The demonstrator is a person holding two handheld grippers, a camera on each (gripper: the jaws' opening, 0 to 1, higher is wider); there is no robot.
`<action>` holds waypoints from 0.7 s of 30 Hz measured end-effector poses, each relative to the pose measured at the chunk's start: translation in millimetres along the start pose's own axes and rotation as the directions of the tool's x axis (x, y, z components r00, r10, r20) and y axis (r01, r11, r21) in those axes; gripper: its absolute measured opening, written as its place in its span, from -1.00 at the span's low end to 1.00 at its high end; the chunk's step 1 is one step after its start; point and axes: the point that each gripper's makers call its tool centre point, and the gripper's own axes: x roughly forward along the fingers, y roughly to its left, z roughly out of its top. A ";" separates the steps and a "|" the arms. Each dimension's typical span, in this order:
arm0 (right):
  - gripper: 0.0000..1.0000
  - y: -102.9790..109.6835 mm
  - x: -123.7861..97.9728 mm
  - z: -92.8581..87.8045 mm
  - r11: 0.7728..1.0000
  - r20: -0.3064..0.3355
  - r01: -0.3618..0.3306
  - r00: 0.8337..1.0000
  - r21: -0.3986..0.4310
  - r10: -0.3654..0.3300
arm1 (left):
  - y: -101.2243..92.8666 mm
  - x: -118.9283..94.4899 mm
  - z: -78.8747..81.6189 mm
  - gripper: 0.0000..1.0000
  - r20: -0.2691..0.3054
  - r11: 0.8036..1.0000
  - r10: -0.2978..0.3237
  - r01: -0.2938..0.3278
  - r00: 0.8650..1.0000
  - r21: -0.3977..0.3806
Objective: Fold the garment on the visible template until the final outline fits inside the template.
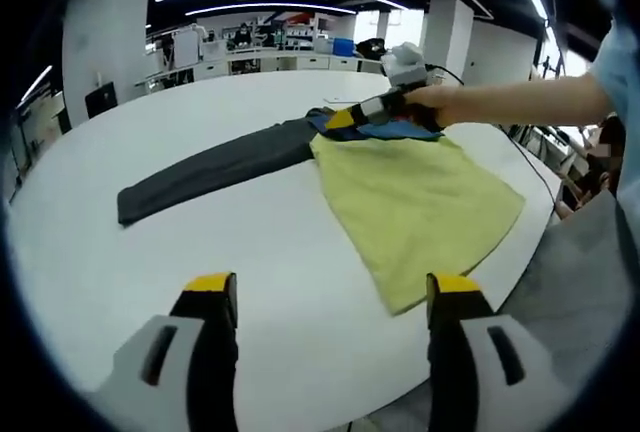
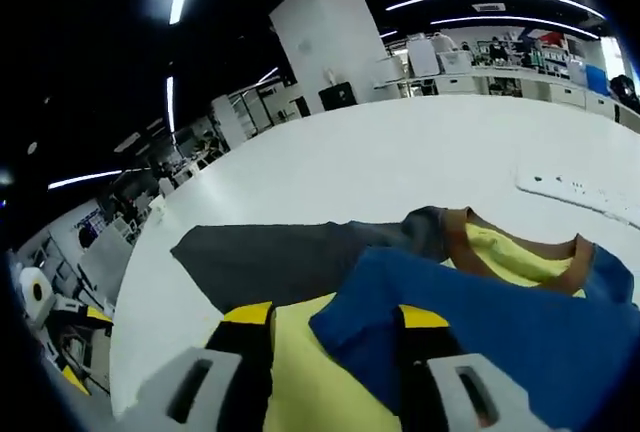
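Note:
A garment lies flat on the white round table (image 1: 250, 252). It has a yellow body (image 1: 415, 202), a dark grey sleeve (image 1: 210, 172) stretched to the left, and a blue part (image 1: 395, 132) at the far end. My left gripper (image 1: 330, 297) hangs open over the near table edge, holding nothing and well short of the cloth. A hand holds my right gripper (image 1: 345, 120) at the blue part. In the right gripper view its jaws (image 2: 335, 317) stand apart, with the blue cloth (image 2: 480, 322) lying between them and over the right one. The brown-trimmed collar (image 2: 510, 252) and the sleeve (image 2: 290, 252) lie just beyond.
A person's arm (image 1: 520, 102) reaches in from the right, and grey clothing (image 1: 580, 272) stands against the table's right edge. A thin cable (image 1: 530, 167) runs along that side. A pale flat strip (image 2: 580, 192) lies on the table past the collar. Desks and a white pillar (image 1: 105, 32) stand behind.

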 end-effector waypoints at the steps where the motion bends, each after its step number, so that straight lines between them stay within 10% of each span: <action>1: 0.23 0.7 -2.1 2.4 0.999 0.007 -0.001 1.000 -0.038 0.001 | 0.3 0.2 0.8 0.49 0.003 1.000 -0.001 0.001 1.000 -0.004; 11: 1.00 -4.8 -19.7 -2.7 0.988 -0.032 0.028 0.999 -0.153 -0.033 | 1.0 1.4 5.0 0.50 0.013 1.000 -0.009 0.009 1.000 -0.007; 21: 1.00 -27.2 -55.5 -5.4 0.990 -0.019 0.068 0.997 -0.124 -0.071 | 2.0 5.8 8.8 0.50 0.021 1.000 -0.019 0.020 1.000 -0.017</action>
